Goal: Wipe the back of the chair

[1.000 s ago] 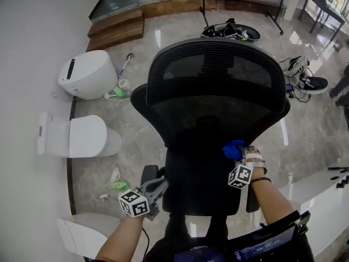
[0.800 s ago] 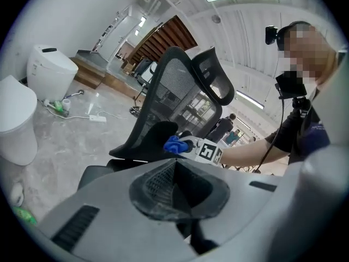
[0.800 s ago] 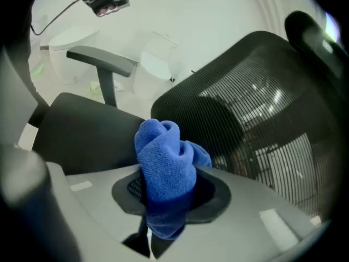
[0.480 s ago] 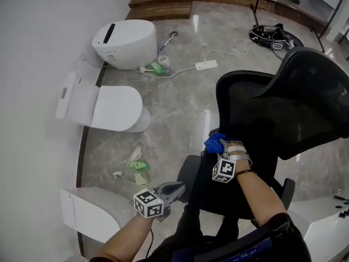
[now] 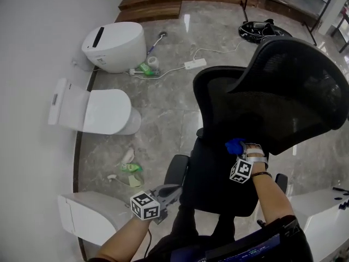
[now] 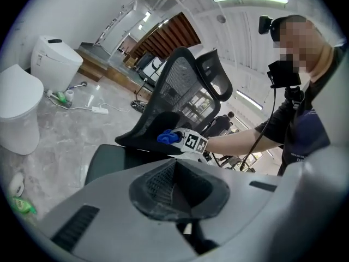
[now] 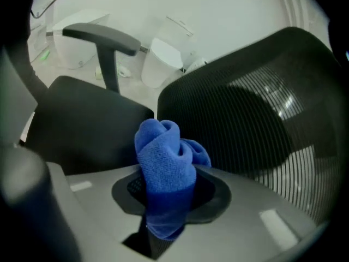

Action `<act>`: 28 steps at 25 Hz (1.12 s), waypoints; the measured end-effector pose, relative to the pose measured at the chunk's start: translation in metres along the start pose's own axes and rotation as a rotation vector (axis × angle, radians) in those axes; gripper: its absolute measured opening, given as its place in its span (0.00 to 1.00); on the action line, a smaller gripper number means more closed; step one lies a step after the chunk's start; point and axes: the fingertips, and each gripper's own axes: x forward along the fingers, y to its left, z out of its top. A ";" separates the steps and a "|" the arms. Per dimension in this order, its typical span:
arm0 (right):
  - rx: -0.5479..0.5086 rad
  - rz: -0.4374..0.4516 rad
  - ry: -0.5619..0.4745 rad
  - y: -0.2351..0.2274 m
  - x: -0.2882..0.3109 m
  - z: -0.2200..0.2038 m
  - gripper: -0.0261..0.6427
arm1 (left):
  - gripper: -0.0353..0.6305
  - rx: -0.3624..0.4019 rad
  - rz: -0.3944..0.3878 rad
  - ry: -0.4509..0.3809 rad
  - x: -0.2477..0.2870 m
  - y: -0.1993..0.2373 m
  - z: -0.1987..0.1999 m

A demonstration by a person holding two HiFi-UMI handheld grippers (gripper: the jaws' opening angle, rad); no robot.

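Left gripper (image 5: 172, 189): jaws together, nothing between them; tips point forward and to the right.
Left arm (image 5: 121, 239): bare forearm, stretched forward and low.
Right gripper (image 5: 240, 153): jaws clamped on a bunched blue cloth (image 7: 165, 157); tips point forward.
Right arm (image 5: 271, 196): bare forearm, extended forward, higher than the left; straps round the wrist (image 5: 256, 161).
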 end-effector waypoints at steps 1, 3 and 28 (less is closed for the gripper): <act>0.009 0.001 0.029 0.000 -0.003 -0.029 0.22 | 0.06 0.005 -0.015 0.008 0.012 -0.010 0.001; 0.020 0.009 0.077 0.004 -0.011 -0.081 0.22 | 0.06 0.015 -0.042 0.024 0.037 -0.030 0.003; 0.609 0.366 -0.071 0.051 0.016 0.063 0.22 | 0.06 -0.025 -0.053 -0.005 0.008 -0.018 0.003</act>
